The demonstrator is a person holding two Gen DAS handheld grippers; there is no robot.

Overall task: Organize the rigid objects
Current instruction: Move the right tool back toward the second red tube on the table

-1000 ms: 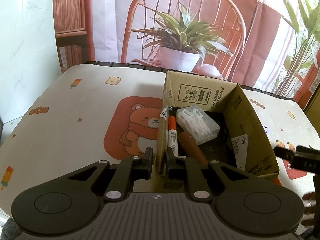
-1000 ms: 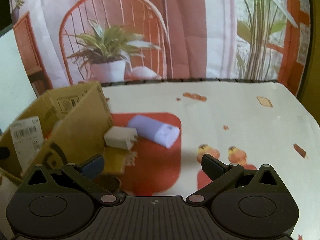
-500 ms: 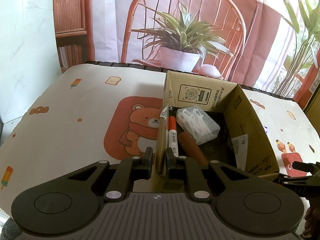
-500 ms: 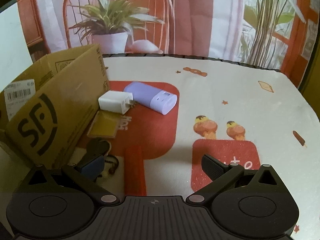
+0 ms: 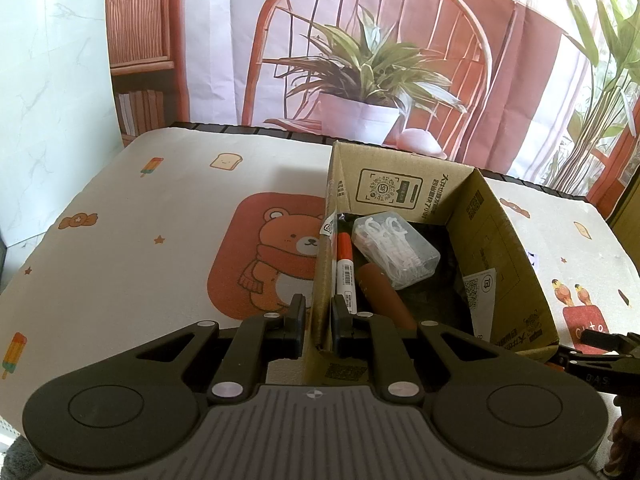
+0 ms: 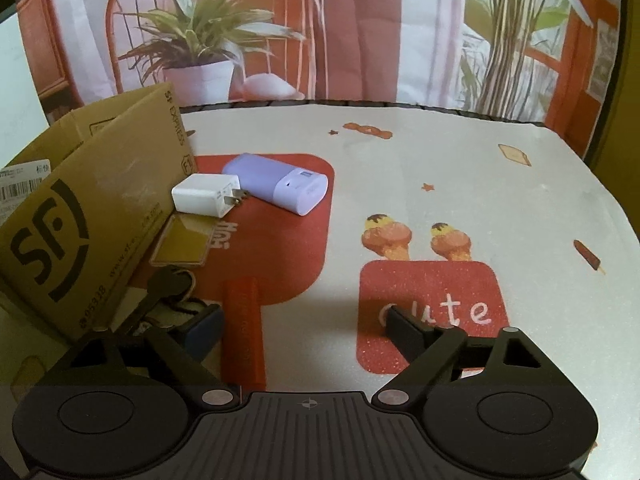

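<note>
Two grippers: one view from each wrist camera, both over a printed table mat [image 5: 120, 240].
Left gripper [image 5: 318, 322]: at 6 o'clock in its own view, fingers nearly together, pinching the near left wall of the cardboard box [image 5: 320, 280] between the pads.
Cardboard box: open-topped, right of the bear print [image 5: 280, 256]; in the right wrist view it stands at 9 o'clock [image 6: 80, 216], showing a black logo.
Marker [image 5: 344, 268]: inside the box along the left wall, orange cap toward 12 o'clock.
Brown cylinder [image 5: 384, 292]: inside the box, just right of the marker, partly under the clear case.
Clear case [image 5: 394, 252]: inside the box, holding white floss picks, lying across the middle.
Black keyring item [image 6: 160, 292]: on the mat beside the box's outer wall at 8 o'clock in the right wrist view; details too dark to tell.
Yellow flat case [image 6: 182, 246]: touching the box wall, just beyond the dark item.
White charger [image 6: 204, 198]: at 10 o'clock, prongs pointing right toward the purple case.
Red bar [image 6: 244, 332]: lies lengthwise at 7 o'clock, just right of the left finger of the right gripper, inside its span.
Purple case [image 6: 276, 188]: at 11 o'clock on the red patch, just beside the charger prongs.
Right gripper [image 6: 304, 328]: fingers spread wide, gripping nothing, low over the mat.
</note>
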